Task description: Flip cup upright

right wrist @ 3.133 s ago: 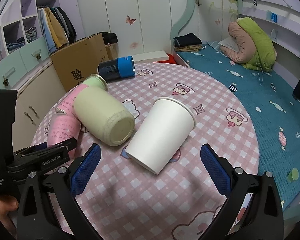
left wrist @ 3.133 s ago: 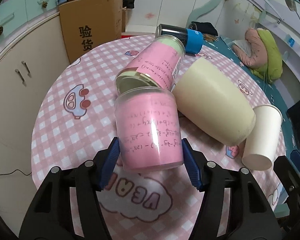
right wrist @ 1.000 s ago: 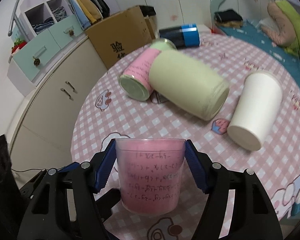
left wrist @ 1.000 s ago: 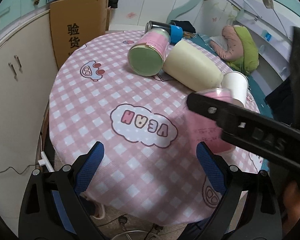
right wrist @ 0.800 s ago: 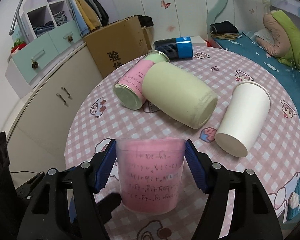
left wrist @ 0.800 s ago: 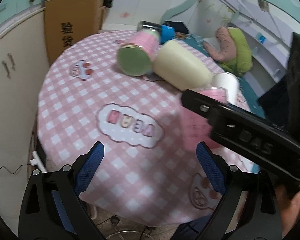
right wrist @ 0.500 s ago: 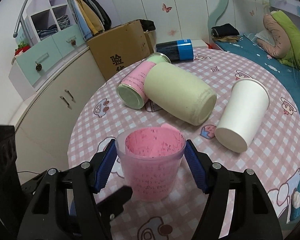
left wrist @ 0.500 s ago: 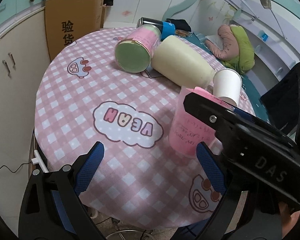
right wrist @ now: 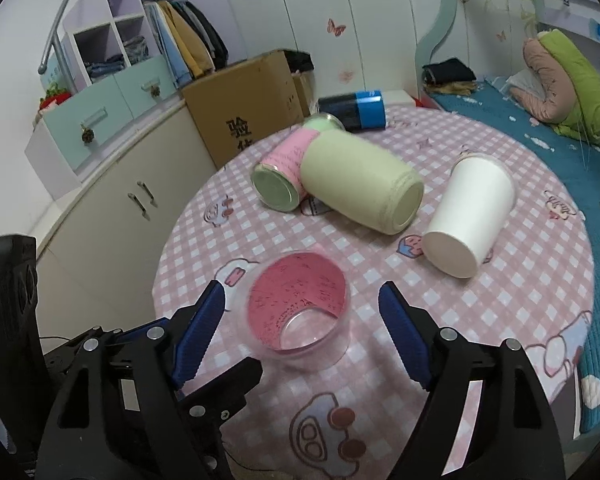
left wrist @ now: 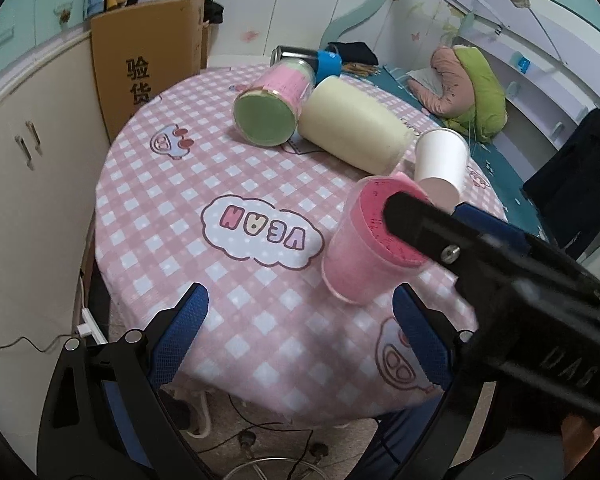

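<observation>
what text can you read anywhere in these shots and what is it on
"验货": printed on the cardboard box behind the table.
"VEAN": upside down in the cloud patch on the checked tablecloth.
"DAS": embossed on the black body of the right tongs, seen upside down.
Handwritten marks on the pink cup: too small to read.
Label on the blue can: illegible.

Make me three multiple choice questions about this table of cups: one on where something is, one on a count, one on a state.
1. The pink cup stands where?
A. between the right gripper fingers
B. on the cardboard box
C. inside the white cup

2. How many containers lie on their sides?
A. one
B. two
C. four

3. The right gripper is:
A. open
B. shut on the cup
C. out of view

Answers: 1 A, fingers flank it. 2 C, the white paper cup, cream jar, pink-labelled jar and blue can. 3 A, gaps show on both sides.
</observation>
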Action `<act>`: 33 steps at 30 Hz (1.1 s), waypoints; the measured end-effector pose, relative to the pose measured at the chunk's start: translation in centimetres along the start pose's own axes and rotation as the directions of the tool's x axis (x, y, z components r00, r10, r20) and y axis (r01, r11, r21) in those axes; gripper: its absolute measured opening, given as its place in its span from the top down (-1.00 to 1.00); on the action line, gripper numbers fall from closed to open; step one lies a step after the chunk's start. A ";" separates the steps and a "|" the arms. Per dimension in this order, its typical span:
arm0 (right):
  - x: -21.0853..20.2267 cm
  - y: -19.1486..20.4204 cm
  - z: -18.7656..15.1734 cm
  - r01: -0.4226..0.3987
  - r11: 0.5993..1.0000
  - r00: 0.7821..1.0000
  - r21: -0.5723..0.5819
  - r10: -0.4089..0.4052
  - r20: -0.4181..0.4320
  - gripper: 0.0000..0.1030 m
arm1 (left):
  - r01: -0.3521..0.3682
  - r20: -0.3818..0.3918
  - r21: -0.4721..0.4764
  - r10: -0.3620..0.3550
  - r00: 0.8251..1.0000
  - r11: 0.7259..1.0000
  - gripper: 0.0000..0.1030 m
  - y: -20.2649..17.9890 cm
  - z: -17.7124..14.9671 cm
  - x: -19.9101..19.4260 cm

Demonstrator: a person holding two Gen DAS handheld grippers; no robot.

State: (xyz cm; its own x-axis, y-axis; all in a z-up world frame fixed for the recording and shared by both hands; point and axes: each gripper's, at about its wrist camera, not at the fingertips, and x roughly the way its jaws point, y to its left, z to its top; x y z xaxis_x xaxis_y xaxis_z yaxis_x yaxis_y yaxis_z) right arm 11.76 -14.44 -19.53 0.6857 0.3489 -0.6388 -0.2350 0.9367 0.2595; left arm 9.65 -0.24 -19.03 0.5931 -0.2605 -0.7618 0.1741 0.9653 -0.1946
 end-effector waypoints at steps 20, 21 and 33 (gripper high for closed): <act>-14.4 1.1 -3.1 0.182 0.983 0.945 -0.037 -0.164 0.282 -0.75 | -0.168 0.291 0.048 0.147 0.945 0.985 -0.83 -2.3 -2.6 -11.0; -14.9 1.3 -3.4 0.186 0.982 0.942 -0.043 -0.166 0.293 -0.75 | -0.174 0.306 0.052 0.150 0.940 0.983 -0.83 -2.5 -2.7 -11.5; -17.9 2.8 -5.2 0.189 0.979 0.922 -0.080 -0.149 0.359 -0.76 | -0.162 0.399 0.072 0.121 0.909 0.984 -0.85 -3.7 -3.5 -14.5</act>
State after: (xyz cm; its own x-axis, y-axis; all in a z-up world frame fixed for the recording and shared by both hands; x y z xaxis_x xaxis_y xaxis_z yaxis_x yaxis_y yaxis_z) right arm -4.74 -17.87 -11.13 0.9139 0.1722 -0.3677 -0.1555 0.9850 0.0747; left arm -2.33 0.02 -9.42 0.8737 -0.1271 -0.4695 0.1314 0.9910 -0.0236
